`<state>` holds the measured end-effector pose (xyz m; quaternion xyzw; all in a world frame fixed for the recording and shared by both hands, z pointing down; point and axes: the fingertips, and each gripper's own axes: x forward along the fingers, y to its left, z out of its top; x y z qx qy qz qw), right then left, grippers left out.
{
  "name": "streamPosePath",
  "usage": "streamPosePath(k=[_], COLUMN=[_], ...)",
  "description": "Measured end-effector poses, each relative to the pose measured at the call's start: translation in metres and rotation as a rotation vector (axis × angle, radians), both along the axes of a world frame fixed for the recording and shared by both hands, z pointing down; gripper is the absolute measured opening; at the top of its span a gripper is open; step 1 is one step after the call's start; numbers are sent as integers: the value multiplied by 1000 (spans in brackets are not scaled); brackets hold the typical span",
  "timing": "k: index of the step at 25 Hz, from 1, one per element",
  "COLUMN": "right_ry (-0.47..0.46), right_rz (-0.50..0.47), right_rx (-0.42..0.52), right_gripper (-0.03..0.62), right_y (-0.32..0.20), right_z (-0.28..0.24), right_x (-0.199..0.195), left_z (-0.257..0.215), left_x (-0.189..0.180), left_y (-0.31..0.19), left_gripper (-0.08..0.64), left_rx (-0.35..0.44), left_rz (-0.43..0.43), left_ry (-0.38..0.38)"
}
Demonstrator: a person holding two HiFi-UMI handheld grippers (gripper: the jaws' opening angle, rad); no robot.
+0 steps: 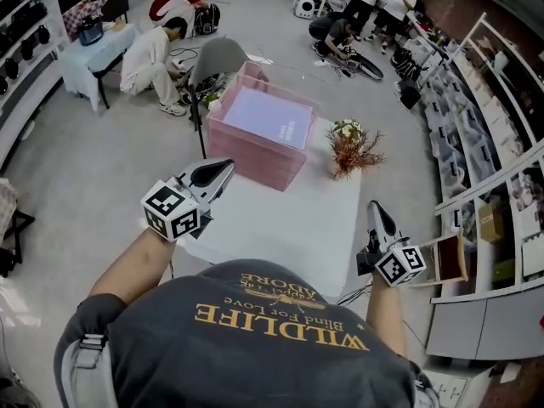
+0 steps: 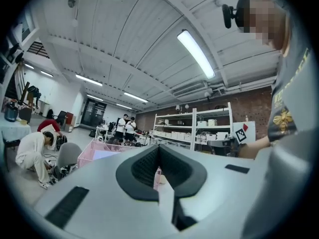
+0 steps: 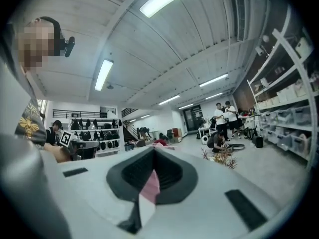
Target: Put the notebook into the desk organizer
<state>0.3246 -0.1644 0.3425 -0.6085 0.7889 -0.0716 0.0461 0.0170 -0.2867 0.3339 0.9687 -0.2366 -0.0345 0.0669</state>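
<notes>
A pale lilac notebook [image 1: 270, 117] lies flat on top of the pink desk organizer [image 1: 251, 155], which stands at the far end of the white table [image 1: 289, 219]. My left gripper [image 1: 226, 168] hovers over the table's near left corner with its jaws shut and empty, pointing toward the organizer. My right gripper [image 1: 375, 206] is held off the table's near right edge, jaws shut, nothing between them. In the left gripper view the organizer [image 2: 94, 151] shows beyond the closed gripper [image 2: 159, 147]. The right gripper view shows its own gripper [image 3: 153, 151] closed.
A bunch of dried flowers [image 1: 350, 147] stands on the table to the right of the organizer. White shelving [image 1: 493, 185] runs along the right. A grey chair [image 1: 217, 58] sits behind the organizer. People [image 1: 153, 58] crouch on the floor beyond.
</notes>
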Motion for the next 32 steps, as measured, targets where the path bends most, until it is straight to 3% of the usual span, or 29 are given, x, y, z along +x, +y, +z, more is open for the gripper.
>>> streamPosePath(k=[8, 32], right_ry=[-29, 57], right_rz=[-46, -29], right_rx=[5, -27], right_gripper=[0, -2], right_y=[-21, -16], right_z=[-3, 0], right_x=[0, -4], left_z=[-1, -4], left_x=[8, 6], left_y=[6, 11], left_gripper=[0, 1], left_rx=[-4, 7], left_rz=[-18, -5], left_ry=[-2, 3])
